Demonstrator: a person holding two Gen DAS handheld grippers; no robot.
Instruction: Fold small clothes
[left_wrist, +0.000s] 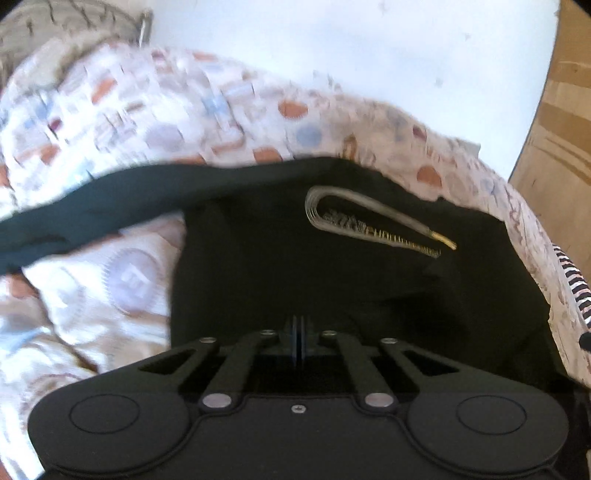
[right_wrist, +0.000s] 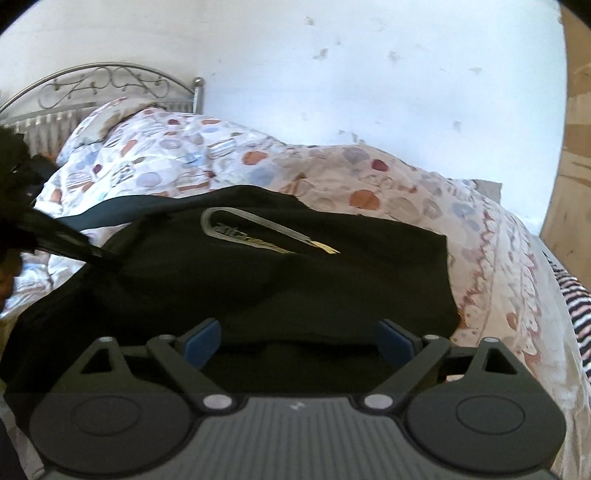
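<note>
We record a black garment (left_wrist: 332, 266) lying on a patterned bedspread (left_wrist: 129, 110), its pale looped logo (left_wrist: 373, 218) facing up. In the left wrist view the picture is blurred toward the left, and the bedspread's print cannot be read there.

The left gripper (left_wrist: 298, 332) has its jaws pressed fully together over the near part of the black cloth. The pad tips sit against dark fabric, and we cannot tell whether any cloth is pinched between them.

The right gripper (right_wrist: 297, 341) stands wide apart, its blue pads (right_wrist: 201, 341) on either side of the garment's near edge, not pressing on it.

In the right wrist view a dark shape at the left border (right_wrist: 14, 192) is cut off by the frame; we cannot identify it. A dark strip of the garment (right_wrist: 99, 214) runs toward it.

Edges: the garment's right edge (right_wrist: 448, 273) ends on the bedspread, with bare bedspread beyond it. A striped fabric (right_wrist: 576, 295) lies at the far right, cut off. Behind the bed stand a white wall (right_wrist: 332, 92) and a metal headboard (right_wrist: 103, 88); a brown panel (right_wrist: 569, 147) borders the right.
</note>
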